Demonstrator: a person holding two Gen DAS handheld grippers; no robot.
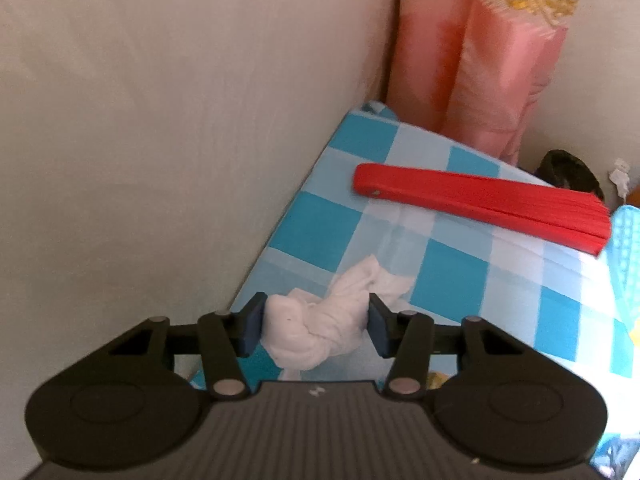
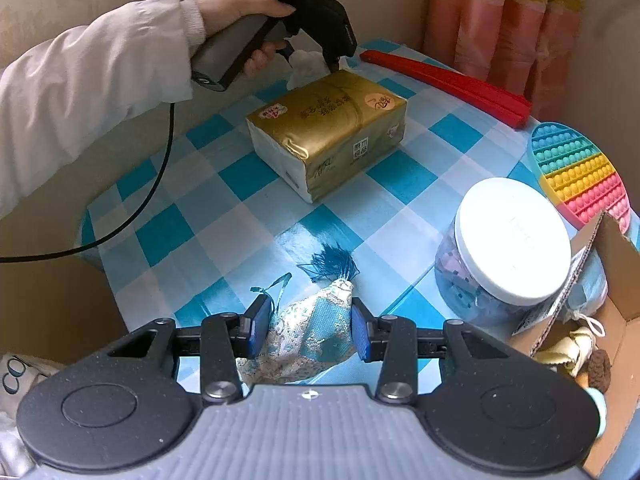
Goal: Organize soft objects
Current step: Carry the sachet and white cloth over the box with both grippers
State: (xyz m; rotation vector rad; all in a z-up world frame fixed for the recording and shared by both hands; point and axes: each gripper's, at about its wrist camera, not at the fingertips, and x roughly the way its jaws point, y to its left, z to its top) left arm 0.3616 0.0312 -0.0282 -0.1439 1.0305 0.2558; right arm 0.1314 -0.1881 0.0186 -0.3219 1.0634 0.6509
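A knotted white cloth lies on the blue-and-white checked tablecloth, close to the wall at the table's edge. My left gripper has it between both blue pads, which press on its sides. In the right wrist view that same left gripper points down at the far corner behind the tissue pack, held by a hand in a white sleeve. My right gripper is shut on a blue patterned pouch with a teal tassel, low over the table's near side.
A gold tissue pack sits mid-table. A folded red fan lies at the back. On the right are a white-lidded jar, a rainbow bubble mat and an open cardboard box with soft items. Pink curtains hang behind.
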